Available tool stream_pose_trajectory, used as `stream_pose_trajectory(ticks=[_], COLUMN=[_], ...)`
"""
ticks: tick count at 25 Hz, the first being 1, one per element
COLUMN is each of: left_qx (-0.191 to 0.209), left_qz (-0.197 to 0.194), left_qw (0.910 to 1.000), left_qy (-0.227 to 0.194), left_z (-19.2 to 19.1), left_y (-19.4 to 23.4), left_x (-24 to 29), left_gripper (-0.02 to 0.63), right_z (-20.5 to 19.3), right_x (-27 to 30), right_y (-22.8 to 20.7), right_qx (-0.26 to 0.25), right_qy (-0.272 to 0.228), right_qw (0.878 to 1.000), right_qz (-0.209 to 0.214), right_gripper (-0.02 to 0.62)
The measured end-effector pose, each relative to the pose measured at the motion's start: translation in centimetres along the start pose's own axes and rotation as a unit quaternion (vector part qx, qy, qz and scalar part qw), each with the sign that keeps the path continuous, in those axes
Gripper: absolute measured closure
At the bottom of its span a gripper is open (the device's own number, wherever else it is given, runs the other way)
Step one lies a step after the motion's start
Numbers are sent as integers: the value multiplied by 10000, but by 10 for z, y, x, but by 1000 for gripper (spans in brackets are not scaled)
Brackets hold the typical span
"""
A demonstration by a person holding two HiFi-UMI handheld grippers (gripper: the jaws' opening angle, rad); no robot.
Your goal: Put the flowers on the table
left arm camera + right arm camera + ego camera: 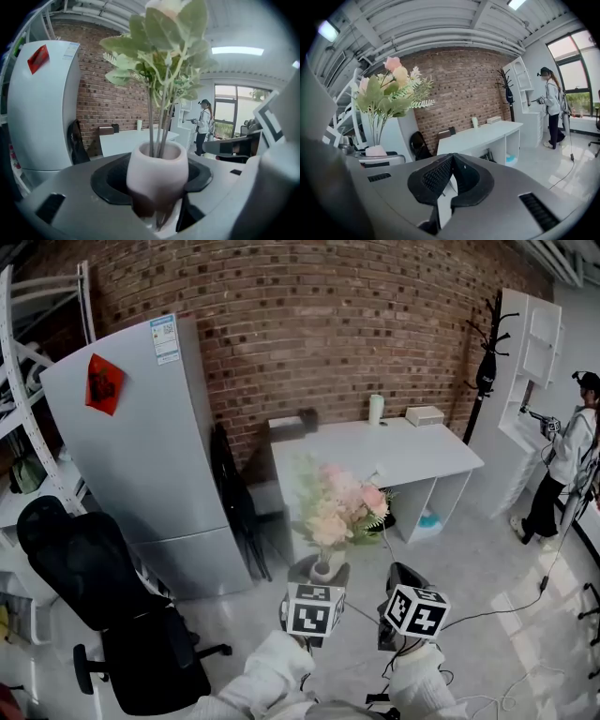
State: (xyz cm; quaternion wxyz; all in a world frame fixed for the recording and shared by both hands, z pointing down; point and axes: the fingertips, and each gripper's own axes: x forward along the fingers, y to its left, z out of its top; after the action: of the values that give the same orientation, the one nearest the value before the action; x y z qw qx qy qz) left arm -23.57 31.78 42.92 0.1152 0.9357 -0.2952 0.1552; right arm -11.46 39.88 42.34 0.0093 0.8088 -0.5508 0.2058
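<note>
A bunch of pale pink and cream flowers [339, 502] with green leaves stands upright in a small white vase [322, 568]. My left gripper [321, 576] is shut on that vase, which fills the gap between its jaws in the left gripper view [157, 174], the leaves [159, 56] rising above. The white table [375, 452] stands farther off against the brick wall, well apart from the vase. My right gripper [399, 576] hangs beside the left one, shut and holding nothing; in its own view [452, 158] the flowers [389, 93] show at the left.
A grey fridge [141, 446] stands at the left, a black office chair [103, 596] before it, and folded dark chairs [234, 502] between fridge and table. The table bears a white cylinder [376, 409] and a box [425, 415]. A person [567, 460] stands at the far right.
</note>
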Motion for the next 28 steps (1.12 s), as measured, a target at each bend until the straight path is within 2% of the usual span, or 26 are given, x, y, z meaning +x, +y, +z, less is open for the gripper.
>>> stream_pose_trajectory(ticks=[9,16,28], left_qx=[22,4,28], left_qz=[-55,-81,-92], left_qw=[10000,10000,9999], left_qy=[-22,2,-104], left_z=[1,3,51], left_y=[15,15,14], left_x=[10,44,144], left_gripper=[337,337,337], right_z=[-9,-14,36], right_x=[12,36,121], right_y=[-12,-38,-89], right_qx=[161,258,226], right_qy=[53,181,166], right_qw=[9995,9987,9991], right_qz=[-254,-392,-323], right_gripper=[572,572,571])
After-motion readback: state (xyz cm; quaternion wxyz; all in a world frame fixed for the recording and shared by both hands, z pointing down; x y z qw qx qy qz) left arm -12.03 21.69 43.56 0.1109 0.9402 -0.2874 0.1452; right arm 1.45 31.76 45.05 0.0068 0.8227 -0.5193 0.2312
